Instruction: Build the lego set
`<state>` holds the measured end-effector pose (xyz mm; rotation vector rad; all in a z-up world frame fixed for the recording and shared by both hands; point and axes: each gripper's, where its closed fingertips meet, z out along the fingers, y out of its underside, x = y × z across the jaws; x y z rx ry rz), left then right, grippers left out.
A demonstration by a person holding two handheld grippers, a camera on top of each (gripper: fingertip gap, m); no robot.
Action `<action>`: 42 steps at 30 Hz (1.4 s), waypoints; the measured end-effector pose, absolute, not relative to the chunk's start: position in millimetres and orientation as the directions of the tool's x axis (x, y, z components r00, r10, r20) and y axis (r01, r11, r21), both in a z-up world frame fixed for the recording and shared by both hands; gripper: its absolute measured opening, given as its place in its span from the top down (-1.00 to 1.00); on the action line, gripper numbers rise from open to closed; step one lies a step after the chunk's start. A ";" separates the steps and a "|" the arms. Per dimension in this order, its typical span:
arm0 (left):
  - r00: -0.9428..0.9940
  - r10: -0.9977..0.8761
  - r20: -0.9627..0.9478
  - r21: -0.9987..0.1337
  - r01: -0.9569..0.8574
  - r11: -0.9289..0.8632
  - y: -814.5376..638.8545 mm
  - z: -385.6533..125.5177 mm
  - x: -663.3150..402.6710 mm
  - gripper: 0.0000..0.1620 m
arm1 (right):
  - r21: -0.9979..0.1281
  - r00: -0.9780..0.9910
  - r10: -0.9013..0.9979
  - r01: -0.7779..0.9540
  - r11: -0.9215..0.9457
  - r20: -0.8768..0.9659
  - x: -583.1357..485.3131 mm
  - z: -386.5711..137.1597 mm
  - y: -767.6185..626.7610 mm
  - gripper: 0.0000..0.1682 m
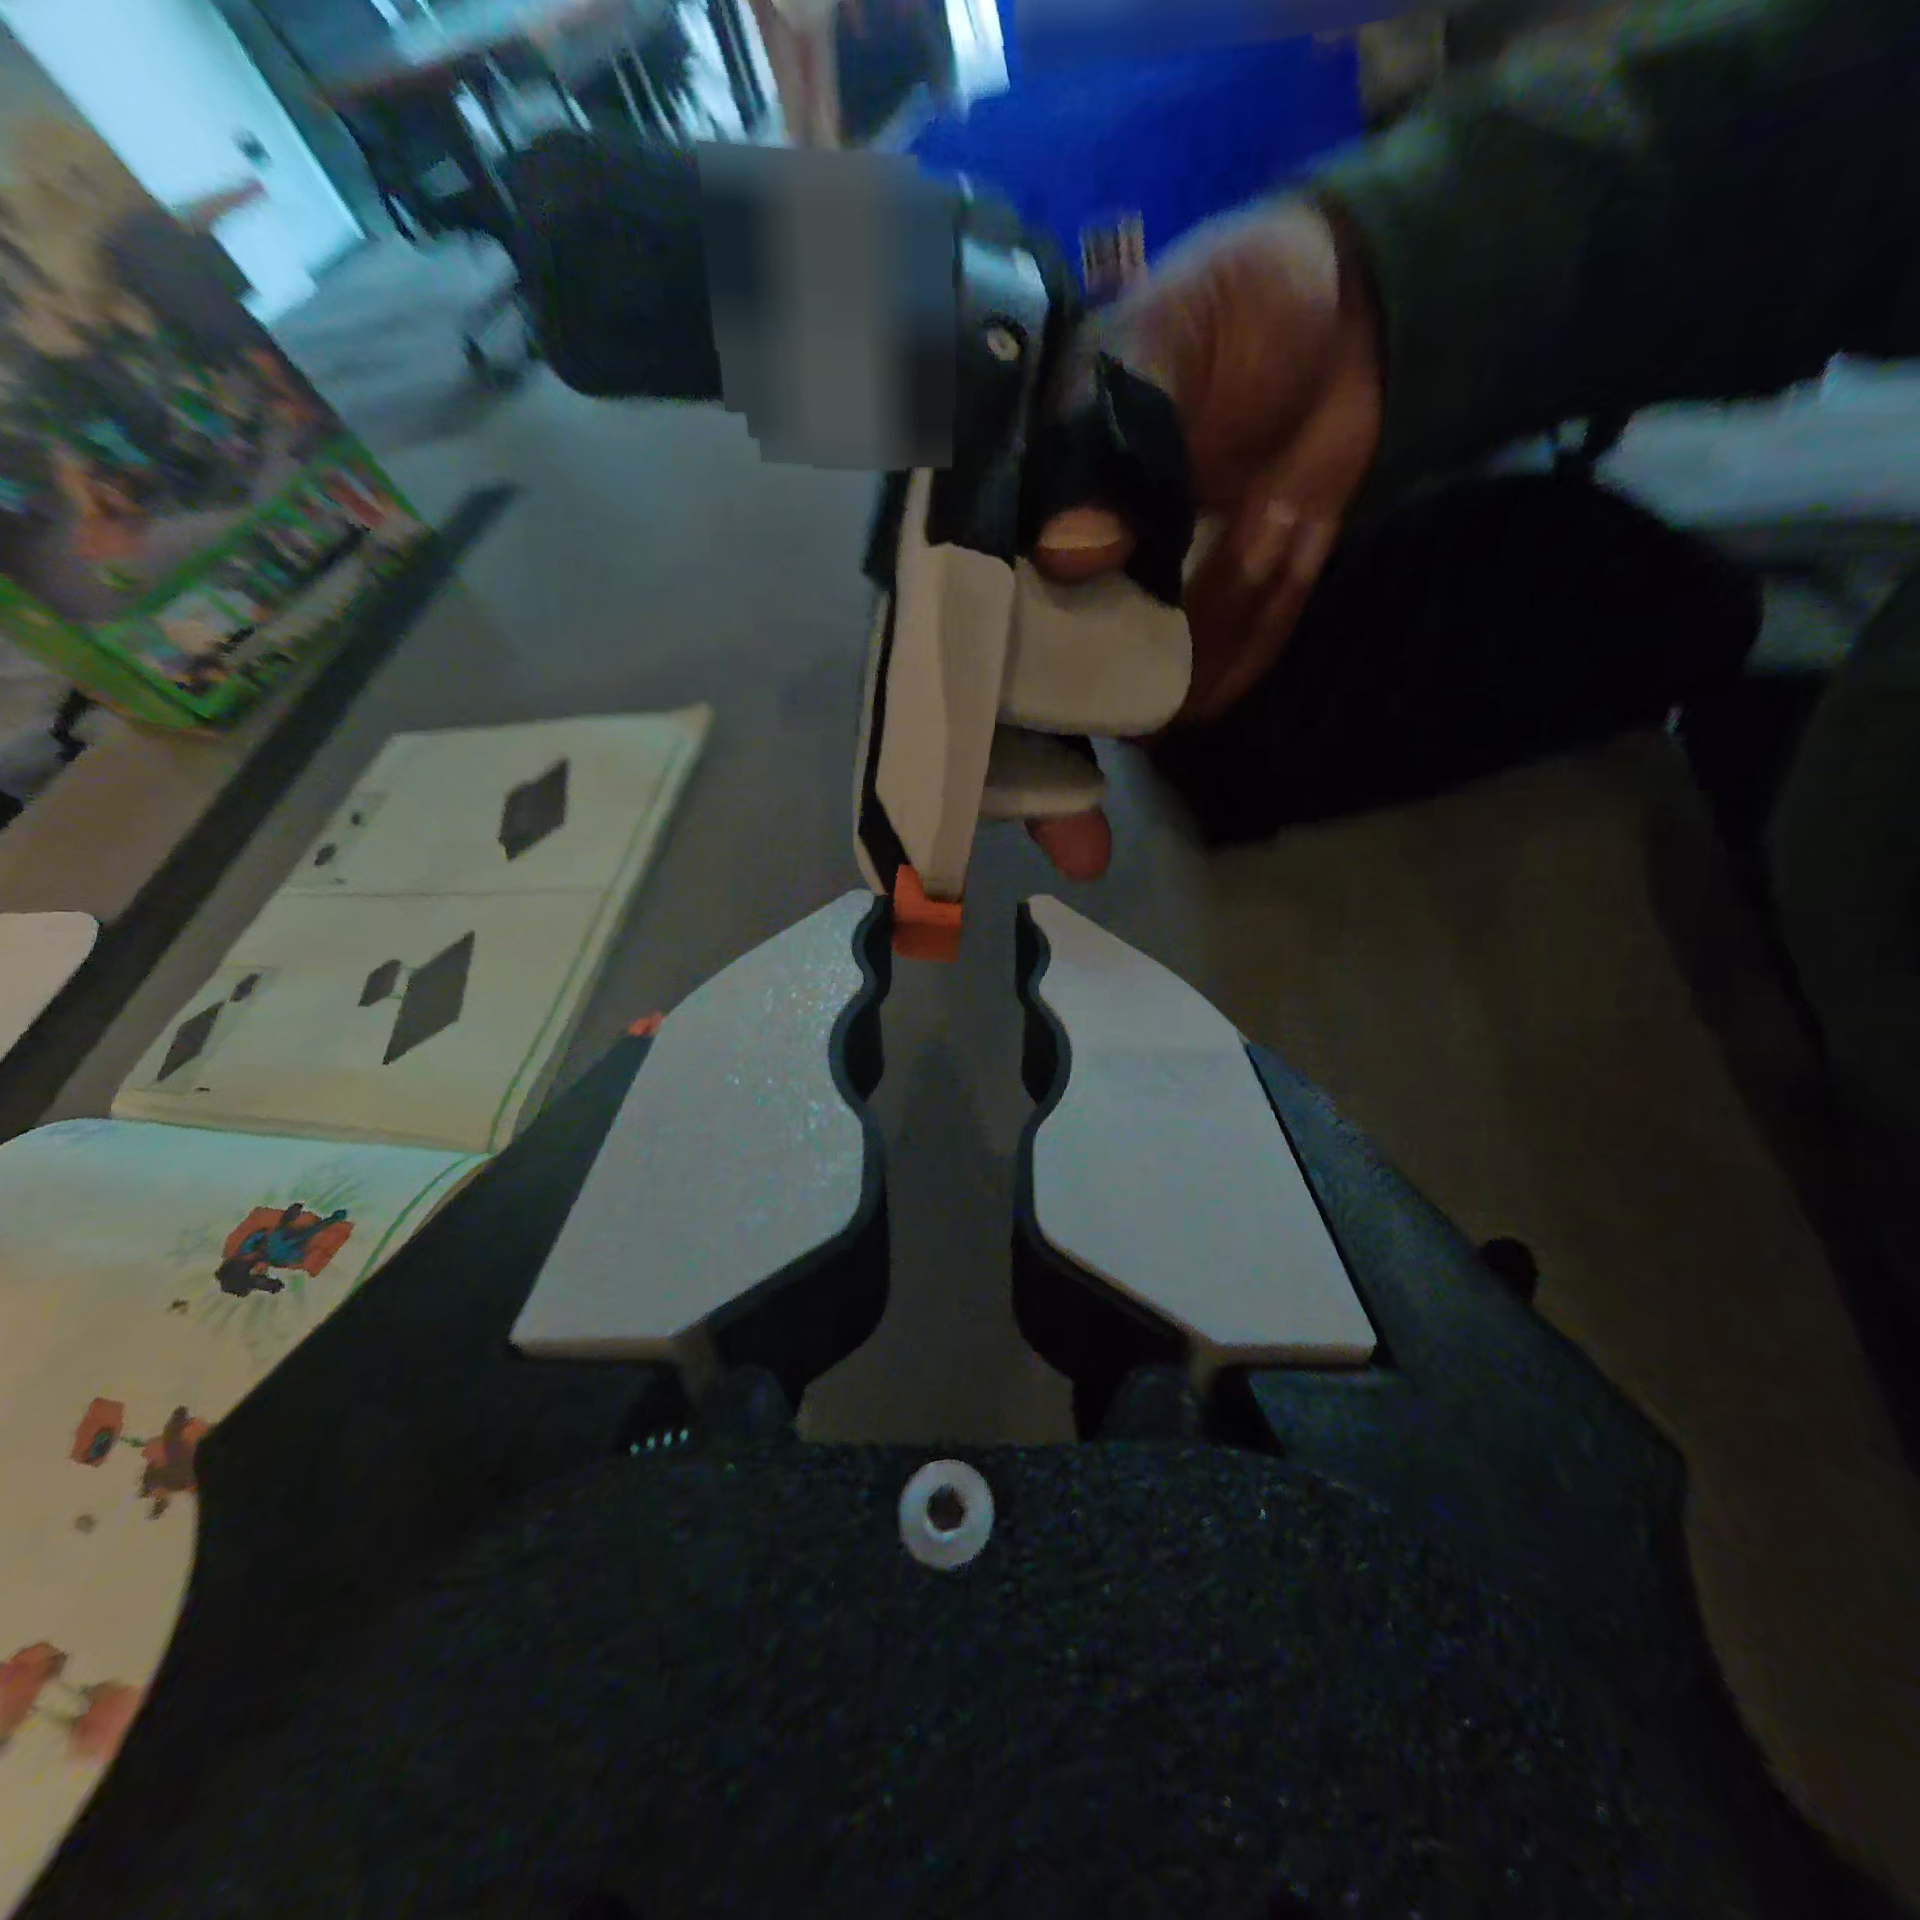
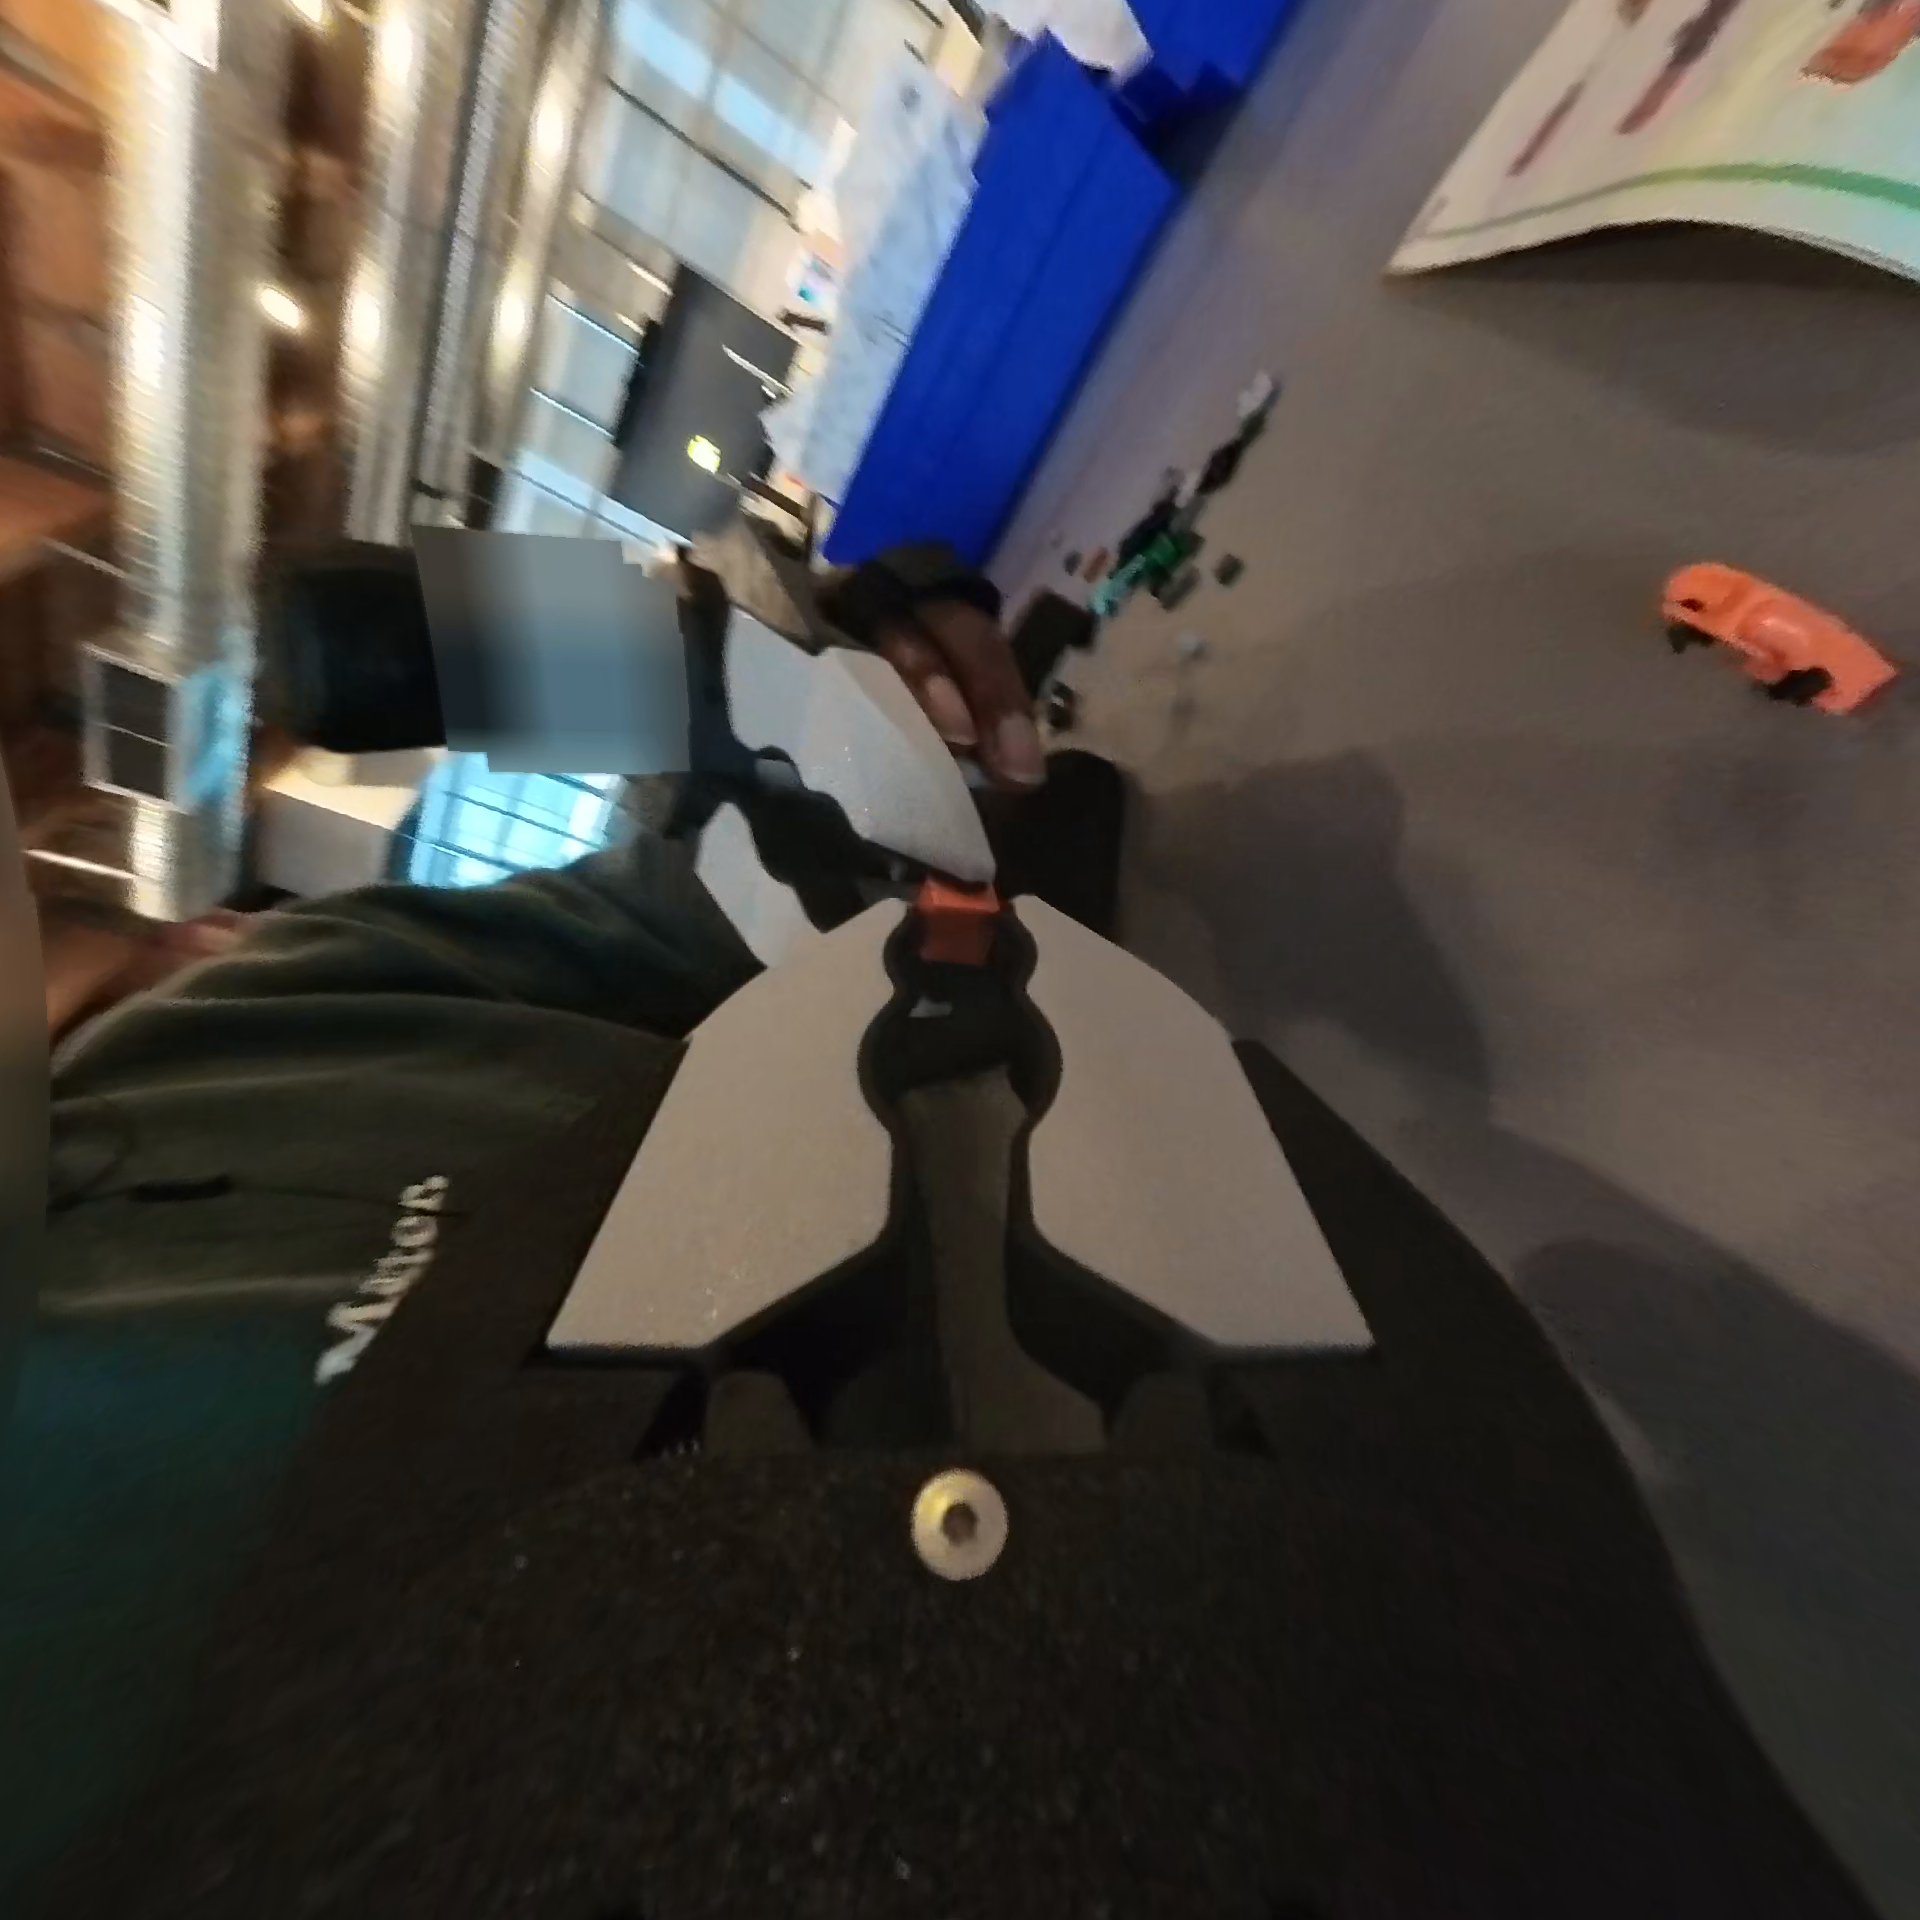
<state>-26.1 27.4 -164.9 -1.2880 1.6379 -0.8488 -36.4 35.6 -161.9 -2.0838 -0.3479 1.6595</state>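
Holding: right gripper [image 2: 961,935] pinched a small orange brick [image 2: 958,928] at the very tips of its fingers [image 2: 1122,1132], pressed together on it.
Left gripper [image 1: 951,935]: jaws spread with a clear gap between them, nothing inside – its fingers [image 1: 727,1132] framed the brick [image 1: 925,928] from below in the left wrist view.
Key relation: brick sat just ahead of the left gripper's tips, at the mouth of the gap and close against the left-hand finger, not centred; whether it touched that finger could not be told.
Approach: the right gripper [image 1: 914,894] came down from above, roughly square to the left one's line, so the two pairs of tips met nose to nose at the brick.
Brick axis: too small and blurred to tell a long side; it looked near cubic.
Nearer arm: the right already had it; the left was the closest free one – probably a handover or a steadying grip came next, by my reading.
Hand [image 1: 1247,499]: wrapped around the right gripper's handle, dark sleeve behind.
Table [image 2: 1455,520]: grey, well below both grippers.
Booklet [image 1: 416,914]: open on the table to the left gripper's left.
Car body [image 2: 1771,649]: orange, lying apart on the table, well off from the held brick.
Loose parts [image 2: 1153,561]: small dark and green heap farther back, near a blue bin [image 2: 997,343].
Box [image 1: 177,499]: green-edged, standing beyond the booklet, blurred.
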 end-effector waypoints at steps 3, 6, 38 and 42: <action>-0.131 -0.967 -0.219 -0.856 -0.450 0.255 28.1 -170.6 -25.5 0.76 | -0.490 0.283 0.456 -0.059 -0.869 -0.843 -36.8 -169.6 36.0 0.82; -0.149 -0.960 -0.239 -0.824 -0.491 0.281 30.2 -173.7 -25.2 0.81 | -0.491 0.305 0.455 -0.048 -0.870 -0.836 -36.7 -173.9 36.0 0.84; -0.076 -0.964 0.256 -0.802 -0.573 -0.168 103.1 -149.3 -21.2 0.84 | -0.797 0.444 0.895 0.531 -0.289 -0.028 0.2 -243.6 129.8 0.61; -0.066 -0.964 0.258 -0.798 -0.577 -0.174 108.0 -151.9 -22.1 0.85 | -0.787 0.428 0.903 0.550 -0.280 -0.023 -4.6 -246.4 135.0 0.66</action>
